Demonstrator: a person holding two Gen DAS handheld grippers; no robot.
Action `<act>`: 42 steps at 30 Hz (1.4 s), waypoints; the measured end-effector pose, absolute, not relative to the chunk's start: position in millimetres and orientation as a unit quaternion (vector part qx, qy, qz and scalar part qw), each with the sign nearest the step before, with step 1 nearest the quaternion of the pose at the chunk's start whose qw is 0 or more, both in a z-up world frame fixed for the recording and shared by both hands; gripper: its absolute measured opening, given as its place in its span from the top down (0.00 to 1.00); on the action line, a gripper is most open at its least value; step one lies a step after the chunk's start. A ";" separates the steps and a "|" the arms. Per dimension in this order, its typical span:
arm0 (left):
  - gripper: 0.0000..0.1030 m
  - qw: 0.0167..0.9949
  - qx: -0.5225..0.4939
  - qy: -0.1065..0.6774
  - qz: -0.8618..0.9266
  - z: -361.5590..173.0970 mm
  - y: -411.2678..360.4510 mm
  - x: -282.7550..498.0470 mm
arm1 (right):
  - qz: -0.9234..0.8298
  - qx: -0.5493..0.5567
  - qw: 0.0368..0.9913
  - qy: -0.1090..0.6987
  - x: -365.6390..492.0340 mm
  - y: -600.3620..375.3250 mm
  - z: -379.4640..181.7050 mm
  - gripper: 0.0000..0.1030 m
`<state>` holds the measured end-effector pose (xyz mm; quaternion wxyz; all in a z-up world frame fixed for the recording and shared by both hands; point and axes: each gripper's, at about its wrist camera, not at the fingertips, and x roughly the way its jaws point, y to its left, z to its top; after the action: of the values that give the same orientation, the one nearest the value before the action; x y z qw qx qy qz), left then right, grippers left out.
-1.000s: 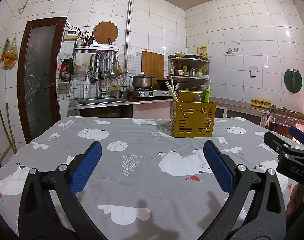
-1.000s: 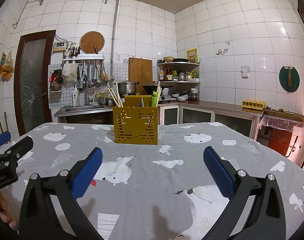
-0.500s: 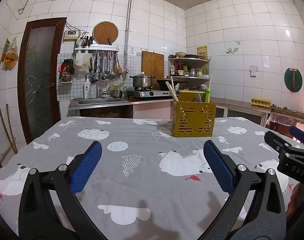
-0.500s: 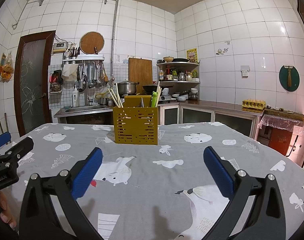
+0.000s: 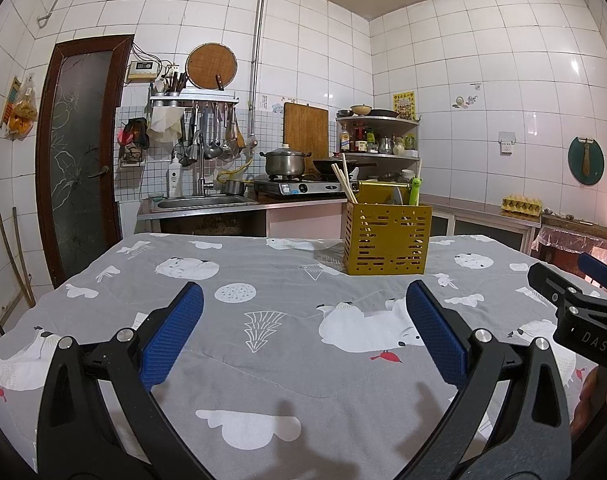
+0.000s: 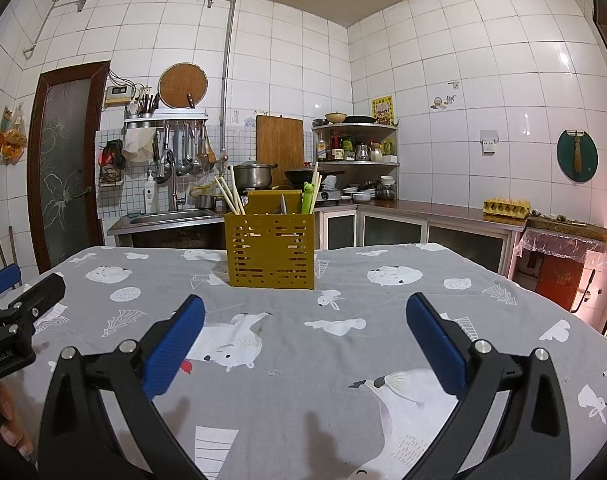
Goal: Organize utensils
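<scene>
A: White-tiled kitchen, bench (image 5: 287, 364) under a grey cloth with animal prints. How are the tools?

B: Left tool (image 5: 303, 316) is spread wide, blue pads (image 5: 171, 334) apart, nothing between them. Right tool (image 6: 305, 316) is the same, wide and empty. Both hover over the cloth at the near edge.

A: And the utensils?

B: They stand in the yellow caddy (image 6: 269, 249) further back on the bench, well apart from both tools. Chopsticks (image 6: 229, 197) lean out on its left; a green piece (image 6: 307, 197) stands on its right.

A: Beyond that?

B: A sink (image 5: 201, 201), and a pot (image 5: 284, 162) on the stove.
</scene>
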<state>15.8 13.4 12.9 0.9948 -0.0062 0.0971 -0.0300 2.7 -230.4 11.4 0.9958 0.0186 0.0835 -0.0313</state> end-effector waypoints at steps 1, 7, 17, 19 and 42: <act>0.05 0.995 -0.006 0.097 -0.030 12.9 13.4 15.8 | -0.031 0.019 0.996 0.083 2.9 -230.7 11.3 0.04; 0.05 0.995 -0.006 0.097 -0.030 12.9 13.6 15.9 | -0.032 0.019 0.996 0.084 3.3 -231.1 11.3 0.04; 0.05 0.995 -0.005 0.097 -0.030 13.2 12.1 15.7 | -0.032 0.019 0.996 0.084 3.5 -231.0 11.5 0.04; 0.05 0.995 -0.006 0.097 -0.030 13.3 12.0 15.5 | -0.032 0.019 0.996 0.083 3.5 -231.1 11.5 0.04; 0.05 0.995 -0.009 0.100 -0.026 13.5 7.2 17.8 | -0.032 0.019 0.996 0.084 3.8 -231.5 10.9 0.04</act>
<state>17.8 7.2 13.5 0.9946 -0.0085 0.1002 -0.0255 3.8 -231.5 10.8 0.9957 0.0193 0.0844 -0.0322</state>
